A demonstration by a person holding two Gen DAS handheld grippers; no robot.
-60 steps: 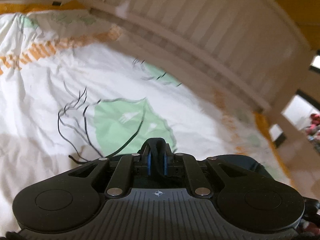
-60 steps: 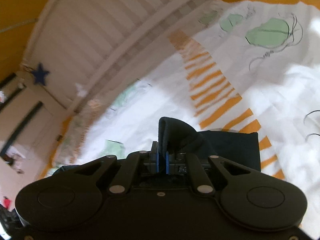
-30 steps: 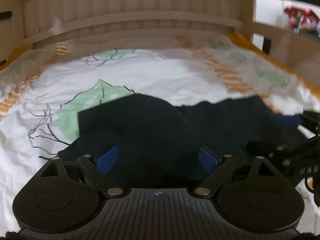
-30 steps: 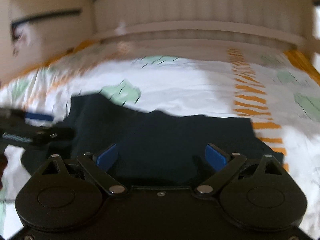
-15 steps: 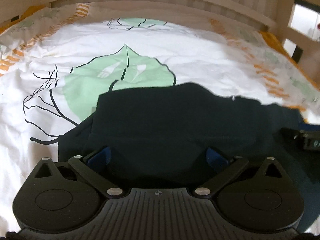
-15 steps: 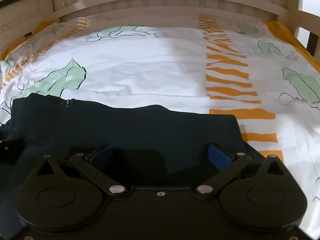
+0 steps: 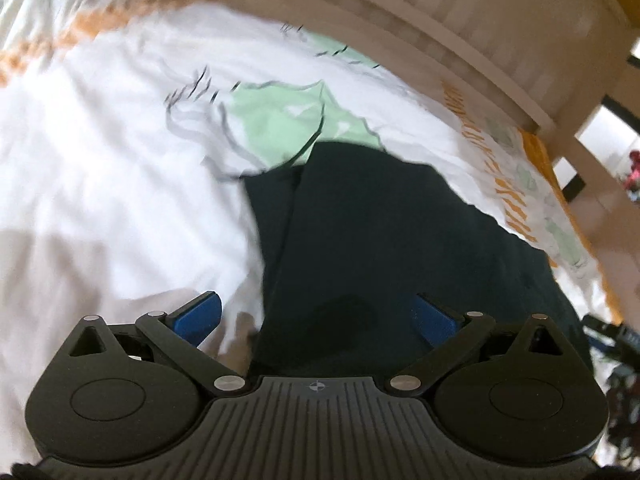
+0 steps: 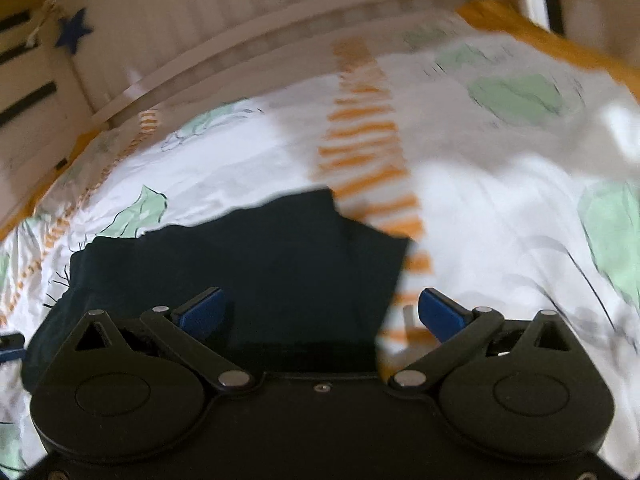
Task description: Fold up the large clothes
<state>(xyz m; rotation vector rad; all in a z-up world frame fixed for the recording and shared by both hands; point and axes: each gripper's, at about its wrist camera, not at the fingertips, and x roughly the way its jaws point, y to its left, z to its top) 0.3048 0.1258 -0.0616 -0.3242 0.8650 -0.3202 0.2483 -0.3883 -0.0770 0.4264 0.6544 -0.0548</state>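
The left tool (image 7: 316, 316) tips downward over the bed, rolled to one side, its blue pads (image 7: 198, 314) spread wide with nothing pinched; one pad hangs over the sheet, the other over the dark garment (image 7: 384, 240). The right tool (image 8: 320, 312) is angled the same way, its jaws also spread wide and empty, one blue pad (image 8: 440, 314) above the sheet and the other above the garment (image 8: 256, 264).

The garment is a navy, matte cloth lying flat on the bed, folded into a broad slab with a straight lengthwise fold edge and a squared corner (image 8: 400, 248) beside the sheet's orange stripes (image 8: 368, 152). Its far edge reaches the green leaf print (image 7: 288, 120).

The bed sheet (image 7: 100, 184) is white, softly creased cotton with green leaves and thin black line drawing. Beyond the garment stands a pale slatted wooden headboard (image 7: 460, 20); a dark blue star (image 8: 74, 34) sits on it in the right wrist view. Both views are blurred.
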